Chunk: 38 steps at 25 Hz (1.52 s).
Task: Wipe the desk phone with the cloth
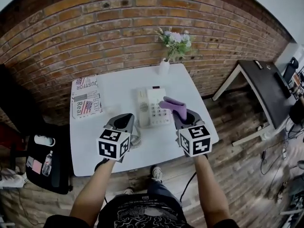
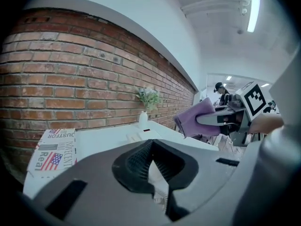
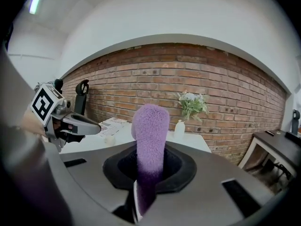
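Right gripper [image 1: 180, 118] clenched on cloth [image 1: 174, 106], over desk phone [image 1: 153, 107] right edge, nearer; phone runs front-to-back on tabletop [image 1: 118, 96]; left gripper [image 1: 124, 120] closed, empty.

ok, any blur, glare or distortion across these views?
Head view: heavy fisheye, red brick wall bows, white table evenly lit. Left gripper view: ceiling strip light blown out, dark vignetted corners. Right gripper view: fuzzy purple cloth sharp, its lower part shadowed, edges vignetted.
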Each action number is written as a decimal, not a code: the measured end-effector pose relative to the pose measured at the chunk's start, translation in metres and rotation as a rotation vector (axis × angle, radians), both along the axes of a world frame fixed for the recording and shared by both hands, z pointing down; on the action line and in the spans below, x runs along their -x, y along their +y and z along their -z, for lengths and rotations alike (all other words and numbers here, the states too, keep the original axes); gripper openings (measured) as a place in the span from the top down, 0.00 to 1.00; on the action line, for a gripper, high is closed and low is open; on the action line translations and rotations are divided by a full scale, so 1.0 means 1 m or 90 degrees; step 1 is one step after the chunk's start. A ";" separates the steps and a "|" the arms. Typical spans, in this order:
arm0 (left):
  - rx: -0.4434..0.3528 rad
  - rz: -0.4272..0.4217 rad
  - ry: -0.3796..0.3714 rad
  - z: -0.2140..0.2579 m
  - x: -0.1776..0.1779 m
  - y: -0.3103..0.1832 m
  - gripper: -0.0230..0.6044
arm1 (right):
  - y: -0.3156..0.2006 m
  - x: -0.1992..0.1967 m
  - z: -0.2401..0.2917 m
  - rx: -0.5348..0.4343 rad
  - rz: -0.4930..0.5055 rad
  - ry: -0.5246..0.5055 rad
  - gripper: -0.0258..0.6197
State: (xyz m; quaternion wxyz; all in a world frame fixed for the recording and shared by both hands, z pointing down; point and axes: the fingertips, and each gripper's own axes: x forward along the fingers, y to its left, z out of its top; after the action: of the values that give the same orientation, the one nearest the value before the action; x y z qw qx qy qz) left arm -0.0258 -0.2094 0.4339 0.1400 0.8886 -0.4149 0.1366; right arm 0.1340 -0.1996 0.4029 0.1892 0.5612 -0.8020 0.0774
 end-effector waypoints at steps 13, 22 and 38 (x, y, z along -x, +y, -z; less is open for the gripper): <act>0.028 0.121 0.010 -0.009 -0.011 -0.043 0.95 | -0.114 -0.005 -0.021 0.024 0.149 0.064 0.89; 0.039 0.191 -0.010 -0.019 0.008 -0.047 0.95 | -0.176 0.013 -0.047 0.033 0.203 0.140 0.89; 0.048 0.197 -0.002 -0.028 0.008 -0.041 0.95 | -0.162 0.047 -0.110 0.103 0.269 0.201 0.89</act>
State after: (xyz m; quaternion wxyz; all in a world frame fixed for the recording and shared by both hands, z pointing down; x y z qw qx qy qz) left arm -0.0334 -0.2499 0.4618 0.1918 0.8080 -0.5417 0.1299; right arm 0.0871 -0.3615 0.5131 0.3679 0.3695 -0.8532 0.0120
